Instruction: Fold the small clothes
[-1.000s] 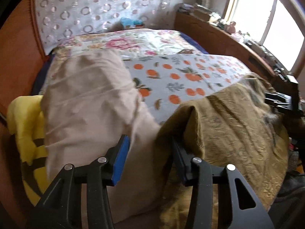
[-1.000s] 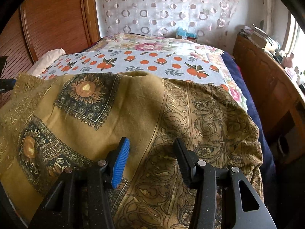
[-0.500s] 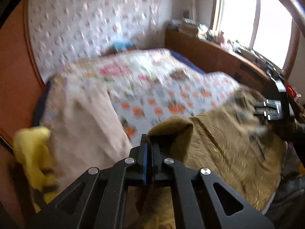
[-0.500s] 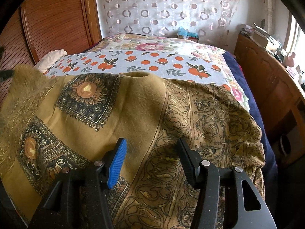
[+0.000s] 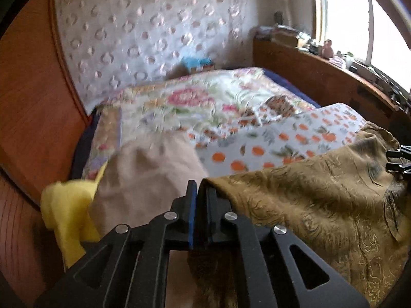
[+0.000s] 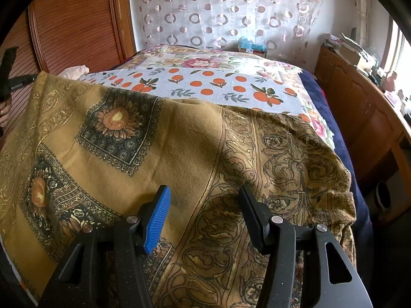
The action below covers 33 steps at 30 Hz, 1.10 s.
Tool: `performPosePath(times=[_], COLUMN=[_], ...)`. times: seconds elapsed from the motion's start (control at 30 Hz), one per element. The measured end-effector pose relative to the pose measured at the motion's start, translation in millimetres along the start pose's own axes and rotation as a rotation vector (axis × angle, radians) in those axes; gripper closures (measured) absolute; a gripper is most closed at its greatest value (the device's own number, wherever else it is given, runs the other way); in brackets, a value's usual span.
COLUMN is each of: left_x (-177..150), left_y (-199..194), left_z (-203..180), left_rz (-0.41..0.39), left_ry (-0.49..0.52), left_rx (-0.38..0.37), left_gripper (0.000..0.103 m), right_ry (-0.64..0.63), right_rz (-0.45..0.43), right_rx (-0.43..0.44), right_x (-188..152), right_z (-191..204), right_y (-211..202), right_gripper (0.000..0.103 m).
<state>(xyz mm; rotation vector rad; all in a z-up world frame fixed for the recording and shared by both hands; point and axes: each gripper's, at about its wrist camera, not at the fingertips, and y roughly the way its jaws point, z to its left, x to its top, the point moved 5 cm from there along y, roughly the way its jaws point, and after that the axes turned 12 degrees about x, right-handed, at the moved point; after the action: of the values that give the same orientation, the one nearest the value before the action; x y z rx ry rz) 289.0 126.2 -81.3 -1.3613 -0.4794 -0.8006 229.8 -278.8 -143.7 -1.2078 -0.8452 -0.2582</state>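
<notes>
An olive-gold patterned cloth (image 6: 185,138) with sunflower squares and scroll borders lies spread over the near end of the bed. In the left wrist view it (image 5: 321,192) fills the right side. My left gripper (image 5: 201,192) is shut on the cloth's left corner and holds it lifted. My right gripper (image 6: 204,200) is open, low over the cloth's near edge, with cloth between its jaws. The right gripper also shows at the right edge of the left wrist view (image 5: 399,161).
The bed has an orange-fruit sheet (image 6: 205,82) and a floral quilt (image 5: 195,102) behind. A beige garment (image 5: 149,177) and a yellow one (image 5: 69,205) lie at the left by a wooden wardrobe (image 6: 77,25). A wooden cabinet (image 6: 359,107) runs along the right.
My left gripper closed on the cloth's left corner and lifted it up. The right gripper stayed open and barely moved.
</notes>
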Motion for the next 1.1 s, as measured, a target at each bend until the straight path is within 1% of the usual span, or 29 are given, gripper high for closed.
performPosePath(times=[0.03,0.07,0.1,0.13,0.17,0.23,0.3,0.37,0.5,0.57,0.7,0.77,0.87,1.0,1.03,1.07,1.1], left_x=[-3.9,-10.6,-17.2,-22.9,-30.3,-47.2,-66.4,-82.5,-117.8,-129.9,-147.0,-153.5,-162.5,-173.1,-174.6,-175.9,-177.3], left_y=[-2.2,-6.5,-10.8,-14.5,-20.4,-34.7,-51.1,-63.3,-87.1,-90.5,-92.7,-94.9,-101.3,-112.8,-113.9,-115.7,-117.4], left_z=[2.4,9.7,14.9,17.7,21.6,28.7,29.0,22.4,-0.5,-8.2,-17.7,-19.2,-21.5,-24.0,-23.5,-24.1,-25.1], left_rz=[0.003,0.008,0.012,0.014,0.017,0.026,0.027,0.028,0.024,0.037,0.055,0.064,0.062,0.05,0.048,0.044,0.041], left_ry=[-0.013,-0.033,-0.047,-0.063,-0.086,-0.138,-0.173,-0.183,-0.187,-0.181,-0.177,-0.186,-0.196,-0.215,-0.219,-0.223,-0.226], left_rx=[0.0,0.008,0.014,0.015,0.014,0.009,0.011,0.023,-0.012,-0.01,0.0,0.006,0.017,0.009,0.006,0.001,-0.009], left_gripper=[0.094,0.085,0.079,0.067,0.061,0.061,0.061,0.061,0.061,0.061,0.061,0.061,0.061,0.062,0.066,0.077,0.084], right_ry=[0.0,0.0,0.0,0.002,0.003,0.001,-0.006,-0.017,-0.033,-0.038,-0.015,-0.013,0.018,0.053,0.068,0.081,0.096], right_rz=[0.0,0.0,0.001,0.001,0.002,0.009,-0.01,-0.041,-0.089,-0.102,-0.115,-0.119,-0.128,-0.14,-0.14,-0.137,-0.134], right_rx=[0.001,0.001,0.001,0.001,0.001,-0.004,-0.003,-0.004,-0.027,-0.047,-0.082,-0.113,-0.136,-0.161,-0.166,-0.169,-0.168], right_x=[0.2,0.2,0.2,0.3,0.3,0.5,0.3,-0.1,-4.9,-10.8,-27.1,-36.3,-52.8,-76.7,-83.4,-87.7,-93.1], right_z=[-0.2,-0.1,-0.1,-0.2,-0.6,-0.4,2.6,8.1,16.3,16.2,10.1,7.7,0.4,-1.8,-4.5,-8.4,-11.9], right_y=[-0.1,0.0,-0.2,-0.4,-1.0,-3.1,-11.0,-22.5,-44.3,-54.6,-73.3,-82.7,-100.9,-123.0,-127.5,-130.2,-132.2], right_gripper=[0.046,0.046,0.046,0.046,0.046,0.046,0.046,0.046,0.046,0.046,0.046,0.046,0.046,0.046,0.046,0.046,0.044])
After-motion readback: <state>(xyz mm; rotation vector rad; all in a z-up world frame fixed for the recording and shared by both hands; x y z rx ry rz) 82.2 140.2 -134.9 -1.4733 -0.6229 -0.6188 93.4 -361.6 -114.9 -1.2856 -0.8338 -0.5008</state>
